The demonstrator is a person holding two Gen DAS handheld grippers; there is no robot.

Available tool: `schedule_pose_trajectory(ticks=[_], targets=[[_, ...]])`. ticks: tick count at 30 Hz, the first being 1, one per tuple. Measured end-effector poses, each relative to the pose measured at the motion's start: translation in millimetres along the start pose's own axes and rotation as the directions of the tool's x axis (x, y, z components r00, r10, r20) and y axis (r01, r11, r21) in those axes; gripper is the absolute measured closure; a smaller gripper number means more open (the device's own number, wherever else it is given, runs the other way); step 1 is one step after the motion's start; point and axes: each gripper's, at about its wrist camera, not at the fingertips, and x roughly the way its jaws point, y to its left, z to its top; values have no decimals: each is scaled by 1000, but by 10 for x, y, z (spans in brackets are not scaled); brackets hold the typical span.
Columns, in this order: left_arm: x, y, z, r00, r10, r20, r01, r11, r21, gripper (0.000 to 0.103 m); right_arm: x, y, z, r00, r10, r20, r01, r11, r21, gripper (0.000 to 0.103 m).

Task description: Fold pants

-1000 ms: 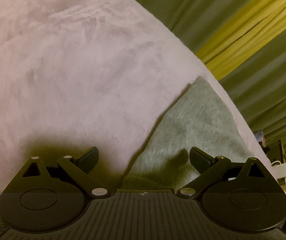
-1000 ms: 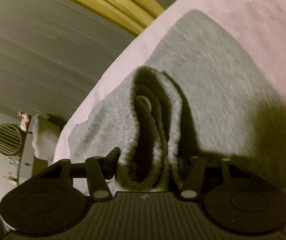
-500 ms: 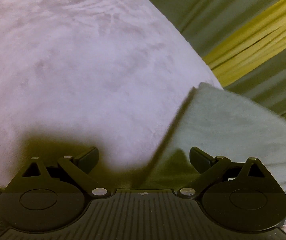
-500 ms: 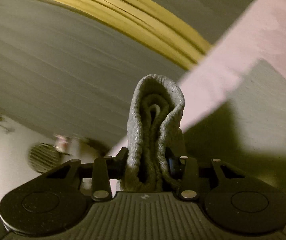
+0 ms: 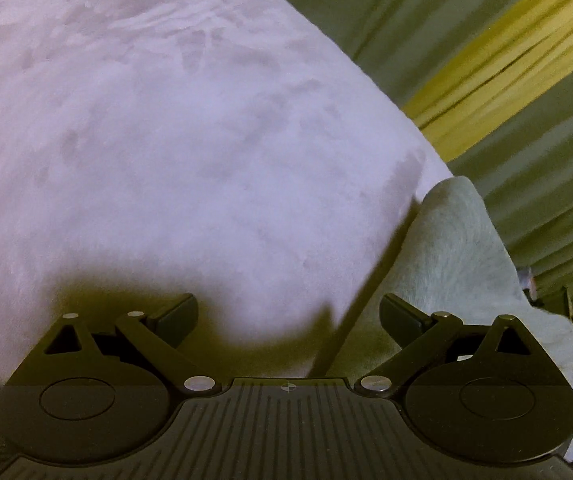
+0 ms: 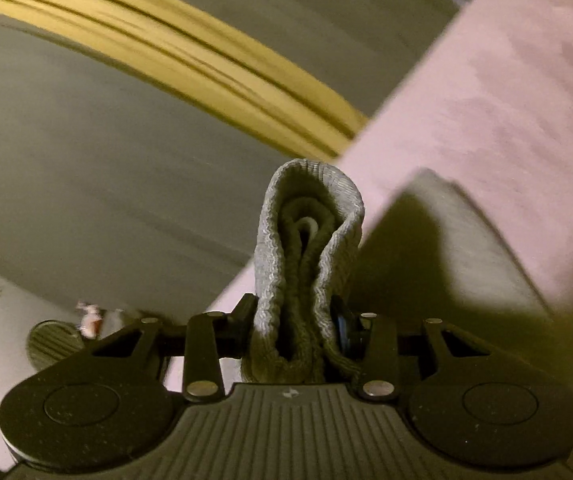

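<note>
The grey knit pants (image 5: 454, 264) lie on a pale pink plush bed cover (image 5: 174, 152), at the right of the left wrist view. My left gripper (image 5: 288, 316) is open and empty, low over the cover, with the pants' straight edge under its right finger. My right gripper (image 6: 292, 320) is shut on a bunched, ribbed fold of the pants (image 6: 306, 248), which stands up between the fingers. The rest of the pants (image 6: 458, 248) lies flat on the cover to the right, partly in shadow.
Green and yellow curtains (image 5: 498, 60) hang beyond the bed's far edge, also in the right wrist view (image 6: 166, 52). A round vent or fan (image 6: 48, 344) and small objects sit low at the left past the bed cover (image 6: 498, 92).
My right gripper has closed on the ribbed fold and lifted it off the bed, tilting toward the curtains. My left gripper stays open and has shifted left relative to the pants' edge.
</note>
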Motion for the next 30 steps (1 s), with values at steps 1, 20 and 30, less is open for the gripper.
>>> schedule_pose_trajectory(ticks=[1,20,30], targets=[[5,-11,-12,1000,2,-3,-2,1000,8,3,23,-62,-19,1000,-16,-3,16,1000,8,65],[181,-155,-28,998,48,-51,-42,994,98,3,49,415,-456,963,-226,144,267,851,-453,26],[190,-115,-14,998,40,-58,-36,996,78,3,613,57,-946,929,-360,-81,258,791,-554,101]])
